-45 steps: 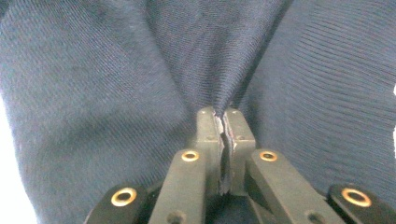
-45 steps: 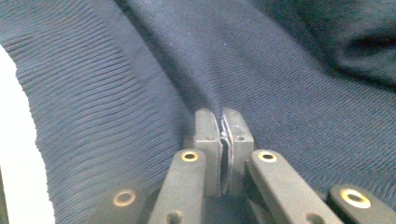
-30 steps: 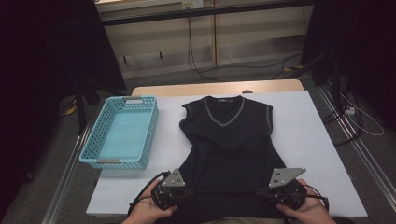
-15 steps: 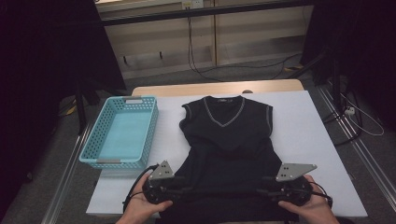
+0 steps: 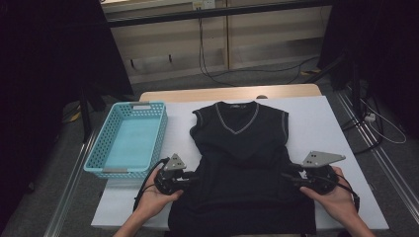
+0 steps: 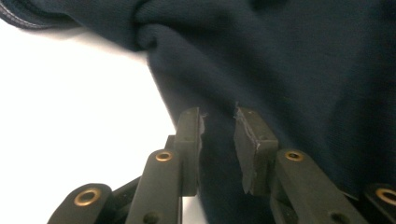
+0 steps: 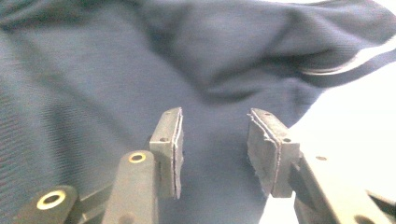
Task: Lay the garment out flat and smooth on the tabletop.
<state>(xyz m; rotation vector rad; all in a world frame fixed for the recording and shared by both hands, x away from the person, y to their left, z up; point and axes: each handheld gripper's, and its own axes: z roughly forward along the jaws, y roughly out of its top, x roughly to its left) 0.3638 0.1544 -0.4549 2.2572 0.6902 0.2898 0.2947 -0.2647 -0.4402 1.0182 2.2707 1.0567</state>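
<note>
1. I have the left hand-held gripper [image 5: 190, 176] at the left side edge of the dark knit vest [image 5: 240, 163], jaws parted. They have just been closing, with a flap of the cloth's edge between the pads [image 6: 246, 140] but not yet pinched.
2. The right hand-held gripper [image 5: 291, 178] sits at the vest's right edge, released, its jaws a little narrower after opening, cloth beneath and between them.
3. The vest lies flat on the white tabletop [image 5: 326, 123], neck away from me, hem at the near edge, beside the turquoise basket [image 5: 129, 140].
4. To grip well, I would slide both lower jaws under the edge, matching heights, and bite one layer evenly.
5. The knit looks soft, ribbed and stretchy, with pale piping at the V-neck; the basket is rigid perforated plastic.
</note>
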